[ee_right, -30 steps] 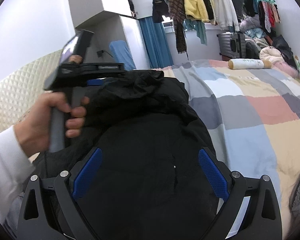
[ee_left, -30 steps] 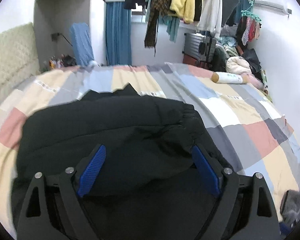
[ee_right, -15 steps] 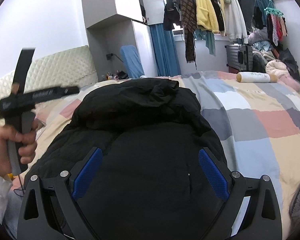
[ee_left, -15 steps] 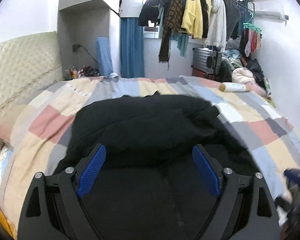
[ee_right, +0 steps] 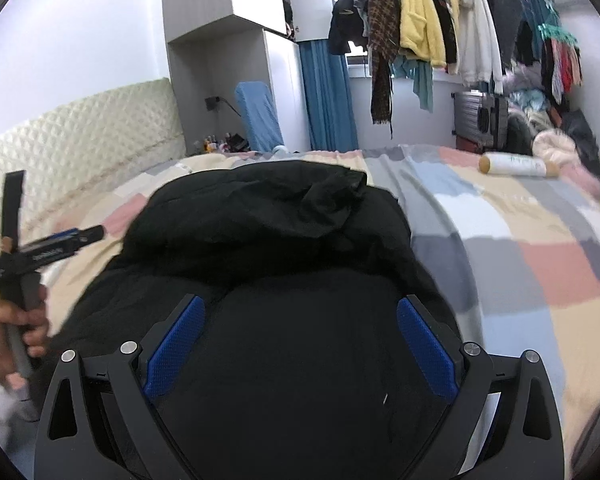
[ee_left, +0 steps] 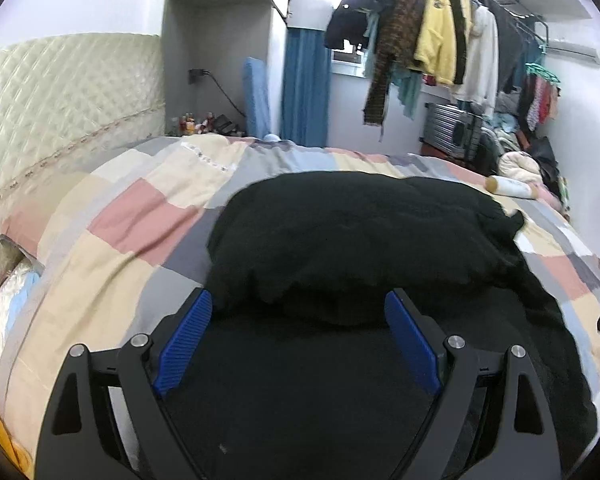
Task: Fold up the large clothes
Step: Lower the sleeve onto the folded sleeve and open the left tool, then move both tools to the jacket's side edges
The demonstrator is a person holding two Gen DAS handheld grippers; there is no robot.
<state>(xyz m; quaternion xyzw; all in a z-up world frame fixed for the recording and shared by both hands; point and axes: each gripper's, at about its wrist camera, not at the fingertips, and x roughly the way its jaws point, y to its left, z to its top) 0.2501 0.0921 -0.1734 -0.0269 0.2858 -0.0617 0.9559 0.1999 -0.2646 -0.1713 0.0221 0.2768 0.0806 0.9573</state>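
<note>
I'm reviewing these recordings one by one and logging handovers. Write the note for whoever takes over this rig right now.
Left gripper: jaws wide open, nothing gripped, hovering over the near part of the black jacket.
Right gripper: jaws wide open too, nothing gripped, above the same jacket.
The left hand shows at the left edge of the right wrist view, holding its gripper off to the jacket's side.
The jacket lies on the patchwork bedcover, its far part already folded back over the body in a thick bunch.
Left to do: probably one more fold to make it compact, then flatten the bulge.
</note>
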